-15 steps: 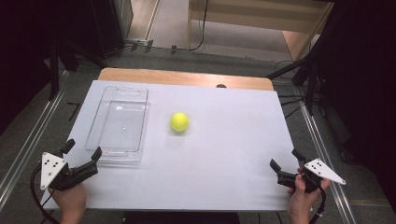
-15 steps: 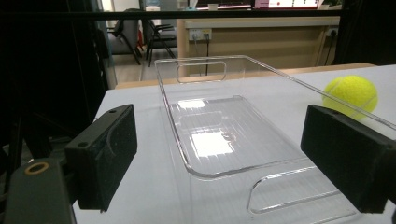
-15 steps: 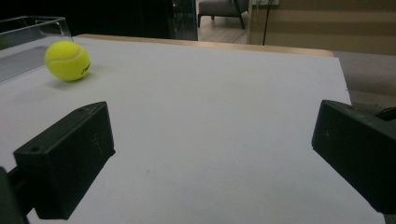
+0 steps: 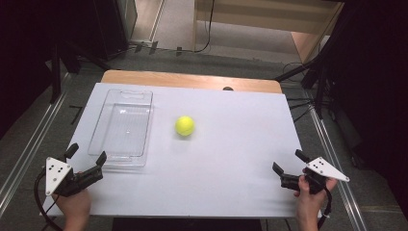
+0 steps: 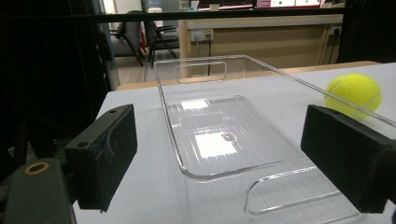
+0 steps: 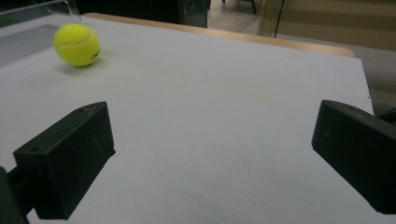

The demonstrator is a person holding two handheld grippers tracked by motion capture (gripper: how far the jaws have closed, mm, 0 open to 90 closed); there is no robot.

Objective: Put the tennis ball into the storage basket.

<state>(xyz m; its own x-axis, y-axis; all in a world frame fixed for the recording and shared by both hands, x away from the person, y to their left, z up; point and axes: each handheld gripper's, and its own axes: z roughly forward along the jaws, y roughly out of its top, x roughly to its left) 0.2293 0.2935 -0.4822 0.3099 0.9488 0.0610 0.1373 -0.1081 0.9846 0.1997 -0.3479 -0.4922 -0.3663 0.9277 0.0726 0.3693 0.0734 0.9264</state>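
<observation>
A yellow tennis ball (image 4: 184, 125) rests on the white table top (image 4: 231, 159), just right of a clear plastic tray (image 4: 122, 126). The tray is empty; its near handle end (image 5: 280, 196) lies between the jaws in the left gripper view, with the ball (image 5: 353, 94) beyond its right rim. My left gripper (image 4: 86, 155) is open at the table's near left corner, just short of the tray. At the near right edge my right gripper (image 4: 289, 162) stands open with nothing between its jaws. From the right gripper view the ball (image 6: 77, 45) sits far off at the upper left.
A bare wooden strip (image 4: 192, 79) runs along the table's far edge. Grey carpet, metal rails (image 4: 29, 144) and dark stands surround the table. Beyond the tray, chairs (image 5: 140, 35) and a counter stand in the room.
</observation>
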